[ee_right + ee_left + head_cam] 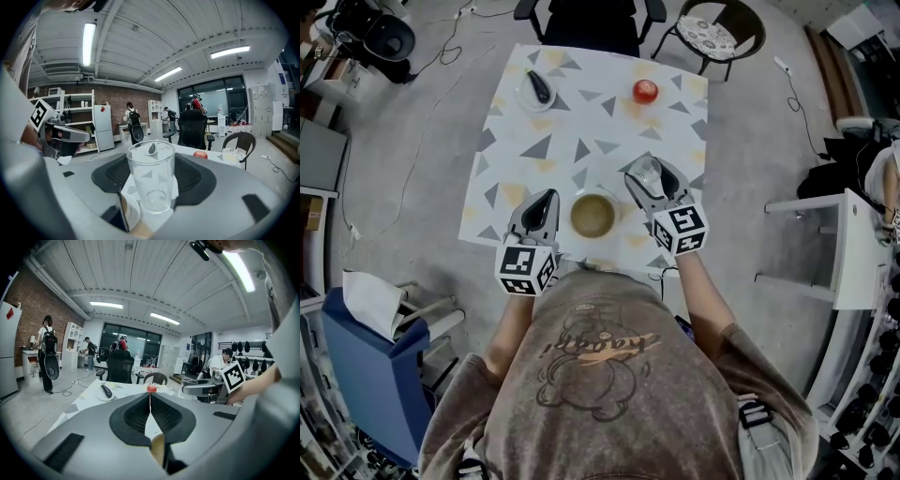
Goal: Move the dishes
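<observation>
A clear glass (pixel 151 176) stands upright between my right gripper's jaws, and the right gripper (pixel 645 178) is shut on it at the table's near right. A tan bowl (pixel 593 216) sits between the two grippers, close to the front edge. My left gripper (pixel 541 202) is left of the bowl, jaws shut with nothing in them; the bowl's rim (pixel 158 448) shows just below them. A white plate with a dark eggplant (pixel 536 90) is at the far left. A red apple (pixel 645 91) lies at the far right.
The square table (pixel 581 150) has a triangle-patterned cloth. A black office chair (pixel 591 21) and a round wicker chair (pixel 714 37) stand beyond its far edge. A blue seat (pixel 370 361) is at my left and a white table (pixel 853 253) at my right.
</observation>
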The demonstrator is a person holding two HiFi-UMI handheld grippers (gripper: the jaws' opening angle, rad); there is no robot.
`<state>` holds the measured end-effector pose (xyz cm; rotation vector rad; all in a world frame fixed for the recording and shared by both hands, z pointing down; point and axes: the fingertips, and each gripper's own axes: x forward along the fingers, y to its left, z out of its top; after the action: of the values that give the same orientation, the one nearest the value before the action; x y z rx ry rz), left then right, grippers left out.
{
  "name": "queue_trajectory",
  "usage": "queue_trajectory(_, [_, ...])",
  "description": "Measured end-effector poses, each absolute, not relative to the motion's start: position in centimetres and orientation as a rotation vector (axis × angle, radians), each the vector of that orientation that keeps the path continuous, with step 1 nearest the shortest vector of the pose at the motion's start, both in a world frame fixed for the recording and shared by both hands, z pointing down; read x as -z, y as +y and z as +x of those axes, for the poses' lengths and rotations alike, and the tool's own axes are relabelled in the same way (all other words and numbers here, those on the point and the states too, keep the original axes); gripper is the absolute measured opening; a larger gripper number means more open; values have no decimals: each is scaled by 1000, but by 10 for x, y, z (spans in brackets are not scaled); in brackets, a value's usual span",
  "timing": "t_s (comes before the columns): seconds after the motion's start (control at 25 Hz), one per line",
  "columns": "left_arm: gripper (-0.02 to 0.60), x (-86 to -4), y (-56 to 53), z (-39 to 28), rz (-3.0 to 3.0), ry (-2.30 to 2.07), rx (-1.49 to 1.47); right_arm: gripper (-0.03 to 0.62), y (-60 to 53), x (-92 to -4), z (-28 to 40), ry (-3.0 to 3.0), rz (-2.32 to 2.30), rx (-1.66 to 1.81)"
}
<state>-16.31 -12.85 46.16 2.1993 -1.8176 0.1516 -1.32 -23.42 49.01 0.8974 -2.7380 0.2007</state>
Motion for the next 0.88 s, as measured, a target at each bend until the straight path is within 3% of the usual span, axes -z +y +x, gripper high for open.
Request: queue_trajectory(0.88, [20,-482,-138,-162,2197,-1743,-240,287,-246,-579,-6,-2643,933,-286])
